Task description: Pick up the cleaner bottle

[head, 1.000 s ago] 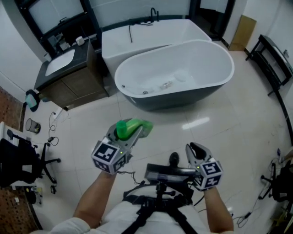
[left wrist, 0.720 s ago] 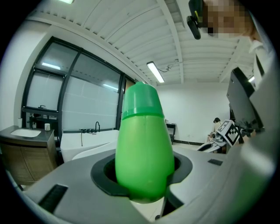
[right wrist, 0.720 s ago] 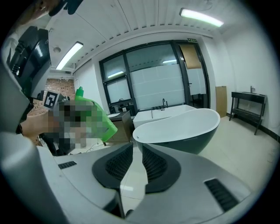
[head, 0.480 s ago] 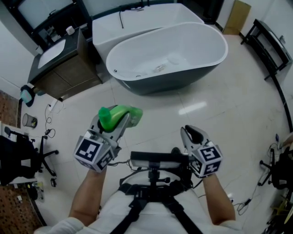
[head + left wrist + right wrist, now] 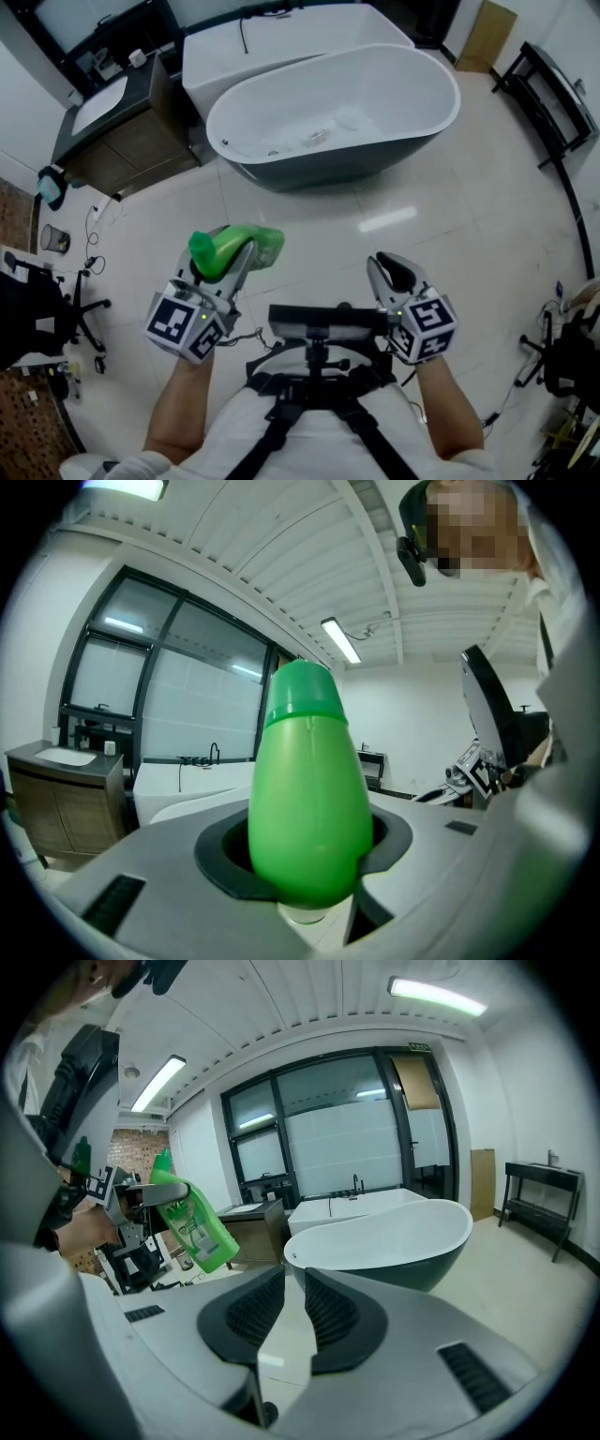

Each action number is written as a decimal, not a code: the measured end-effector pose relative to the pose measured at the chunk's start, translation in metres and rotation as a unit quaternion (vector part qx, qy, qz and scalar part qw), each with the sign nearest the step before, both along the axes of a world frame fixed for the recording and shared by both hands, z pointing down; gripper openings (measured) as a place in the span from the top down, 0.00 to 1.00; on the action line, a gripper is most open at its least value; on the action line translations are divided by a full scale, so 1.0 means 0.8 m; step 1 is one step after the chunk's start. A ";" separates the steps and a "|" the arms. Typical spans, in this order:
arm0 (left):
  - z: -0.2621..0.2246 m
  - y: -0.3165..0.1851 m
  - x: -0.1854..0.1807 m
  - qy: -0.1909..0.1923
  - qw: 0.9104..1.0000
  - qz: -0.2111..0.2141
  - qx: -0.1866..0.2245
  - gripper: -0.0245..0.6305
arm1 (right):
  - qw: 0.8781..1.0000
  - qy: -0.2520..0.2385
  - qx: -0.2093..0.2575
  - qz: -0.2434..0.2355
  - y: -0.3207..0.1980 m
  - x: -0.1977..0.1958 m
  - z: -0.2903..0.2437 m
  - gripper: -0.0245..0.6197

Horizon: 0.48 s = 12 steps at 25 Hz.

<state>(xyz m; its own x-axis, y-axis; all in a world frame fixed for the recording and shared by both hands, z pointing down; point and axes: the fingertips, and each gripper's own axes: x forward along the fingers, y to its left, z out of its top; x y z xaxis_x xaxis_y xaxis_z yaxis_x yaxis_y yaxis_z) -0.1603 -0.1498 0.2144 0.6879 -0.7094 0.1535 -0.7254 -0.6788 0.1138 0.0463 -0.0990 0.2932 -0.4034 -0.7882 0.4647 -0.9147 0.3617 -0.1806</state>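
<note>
Left gripper [image 5: 236, 261]: jaws closed on the bright green plastic cleaner bottle [image 5: 307, 799]. In the left gripper view the dark pads press the bottle's lower body from both sides and the rounded green cap stands uppermost. The bottle is in the air in front of the person's chest, well above the pale glossy tiled floor [image 5: 450, 244], and touches nothing but the jaws.

Right gripper [image 5: 389, 267]: ribbed pads drawn nearly together with only a thin slit between them and nothing in it. It is empty, held level with the left and well apart from the bottle. From its own view the bottle hangs tilted off to the left, label side showing.

Surroundings: white oval freestanding bathtub with dark underside [image 5: 356, 103] ahead, and a wooden vanity cabinet with a white basin [image 5: 122, 141] to the left beyond it.

Step in hand: the pick-up looks done, with the bottle lifted and carried by the left gripper alone.

Grip: it appears to sit low on the body, but the wide-angle bulge makes the exact contact line hard to judge. The plastic is smooth and tapered, so it could slide if the squeeze slackens.

Next move calls for a steady squeeze, the cap kept upward, and no sharp swing. The right gripper is free to steady the upper body if needed.
</note>
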 end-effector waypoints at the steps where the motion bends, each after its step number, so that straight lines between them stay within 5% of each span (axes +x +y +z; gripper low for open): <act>1: 0.000 0.001 0.005 0.002 1.000 -0.003 -0.001 0.69 | 1.000 0.001 0.001 -0.002 -0.001 0.006 -0.004 0.85; 12: 0.009 0.033 0.012 0.004 1.000 -0.022 -0.011 0.69 | 0.999 -0.016 0.016 -0.032 0.001 0.012 -0.043 0.86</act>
<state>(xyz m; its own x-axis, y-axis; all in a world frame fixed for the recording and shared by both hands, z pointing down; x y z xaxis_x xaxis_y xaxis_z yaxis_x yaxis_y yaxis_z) -0.1509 -0.1235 0.2214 0.6569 -0.7359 0.1641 -0.7540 -0.6433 0.1330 0.0555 -0.0985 0.2588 -0.4670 -0.7747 0.4263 -0.8838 0.4244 -0.1969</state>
